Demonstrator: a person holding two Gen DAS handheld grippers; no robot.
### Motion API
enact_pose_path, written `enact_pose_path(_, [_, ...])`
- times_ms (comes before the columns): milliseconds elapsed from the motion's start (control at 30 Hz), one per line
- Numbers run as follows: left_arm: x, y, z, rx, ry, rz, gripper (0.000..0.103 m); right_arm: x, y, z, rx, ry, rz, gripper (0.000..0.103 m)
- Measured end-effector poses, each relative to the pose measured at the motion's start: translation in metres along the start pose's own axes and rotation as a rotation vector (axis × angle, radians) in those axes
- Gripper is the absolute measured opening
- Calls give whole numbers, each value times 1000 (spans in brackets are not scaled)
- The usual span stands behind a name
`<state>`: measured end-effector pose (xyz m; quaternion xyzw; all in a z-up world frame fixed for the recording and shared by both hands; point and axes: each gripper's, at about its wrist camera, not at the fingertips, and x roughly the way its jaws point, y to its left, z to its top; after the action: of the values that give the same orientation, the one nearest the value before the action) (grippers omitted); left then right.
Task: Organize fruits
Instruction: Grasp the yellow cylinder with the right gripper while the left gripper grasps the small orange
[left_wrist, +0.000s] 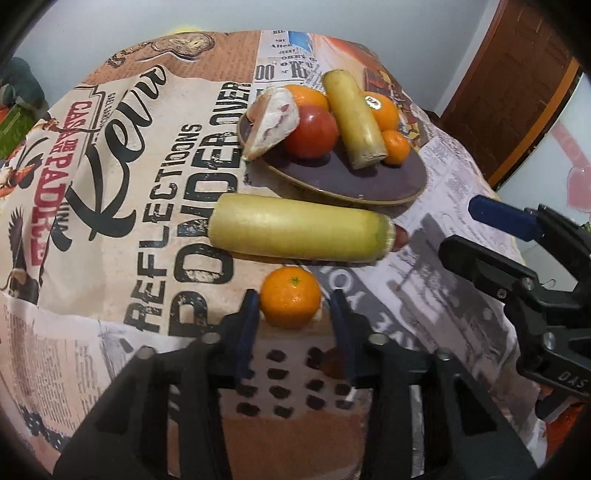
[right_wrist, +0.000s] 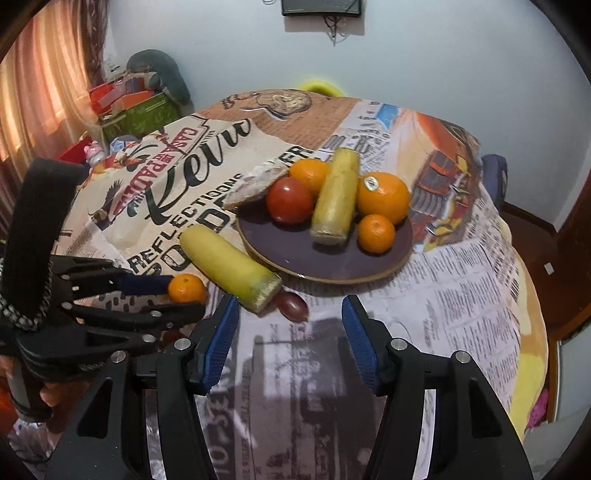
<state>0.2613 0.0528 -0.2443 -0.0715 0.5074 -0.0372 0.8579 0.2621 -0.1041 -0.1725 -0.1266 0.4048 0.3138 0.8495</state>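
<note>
while my left gripper (left_wrist: 291, 306) sits down on the printed tablecloth (left_wrist: 147, 192), its blue pads flank the small mandarin (left_wrist: 290, 297), the left one touching; whether it's clamped i cannot tell. just beyond lies a yellow corn cob (left_wrist: 299, 230), then the dark plate (left_wrist: 369, 181) of fruit. my right gripper (right_wrist: 290, 325) hangs open and empty near a red grape (right_wrist: 293, 302).

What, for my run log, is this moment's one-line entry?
left gripper shut on mandarin | right gripper open, empty | plate part-filled
</note>
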Motion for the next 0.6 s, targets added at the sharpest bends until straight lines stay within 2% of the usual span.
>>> enact_pose_path(100, [-1, 6, -1, -5, -14, -23, 33, 12, 8, 5, -27, 14, 19, 54])
enact_pose_path(333, [-19, 42, -6, -39, -56, 31, 33, 46, 18, 14, -61, 76, 46, 55])
enact_pose_path(467, [-32, 62, -11, -70, -74, 39, 33, 51, 25, 15, -75, 108, 85, 53])
enact_pose_path(533, [-35, 67, -13, -80, -82, 37, 33, 54, 30, 12, -89, 123, 65, 53])
enact_pose_path(600, [-39, 70, -15, -87, -92, 34, 33, 54, 32, 10, -93, 144, 79, 49])
